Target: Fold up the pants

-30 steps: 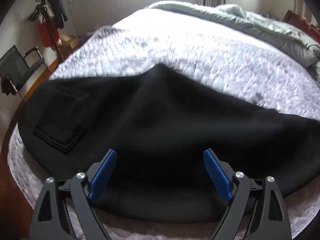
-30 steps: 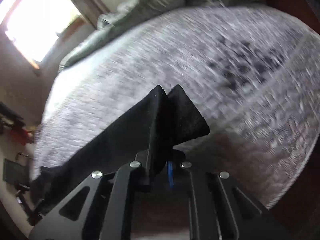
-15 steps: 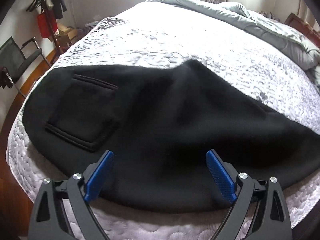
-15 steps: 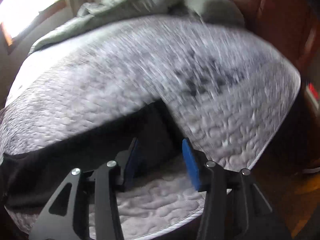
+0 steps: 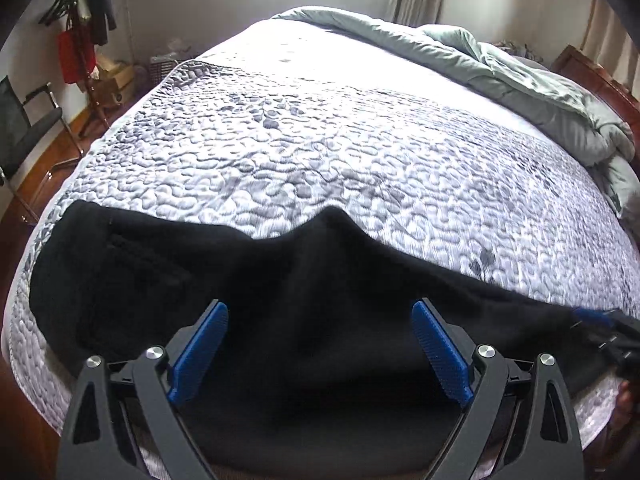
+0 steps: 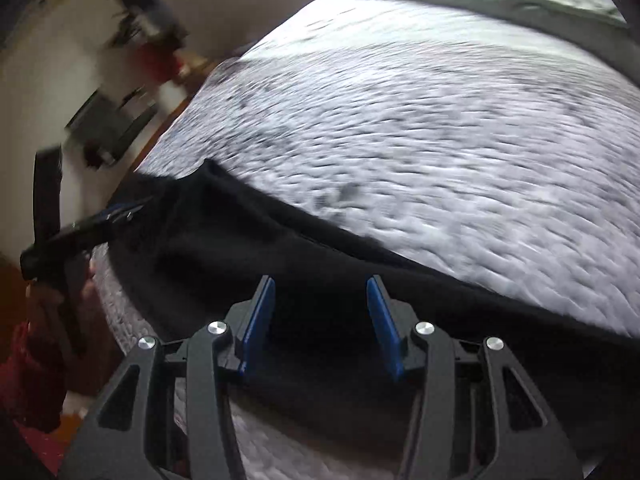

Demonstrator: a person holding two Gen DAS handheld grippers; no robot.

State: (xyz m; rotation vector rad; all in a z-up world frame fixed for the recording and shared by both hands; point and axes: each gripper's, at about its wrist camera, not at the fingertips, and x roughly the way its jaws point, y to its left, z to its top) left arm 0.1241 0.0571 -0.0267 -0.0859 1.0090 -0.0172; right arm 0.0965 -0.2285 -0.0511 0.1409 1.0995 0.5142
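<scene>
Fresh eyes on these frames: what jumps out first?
The black pants sprawled along the near edge of the pale quilted bed. The left gripper and the right gripper both hover over the fabric with blue-padded jaws open. A rumpled grey-green duvet is heaped at the far side.

Motion is smearing the quilt (image 6: 440,128) in the right wrist view; the pants (image 5: 320,312) are running under the frame's bottom edge.
</scene>
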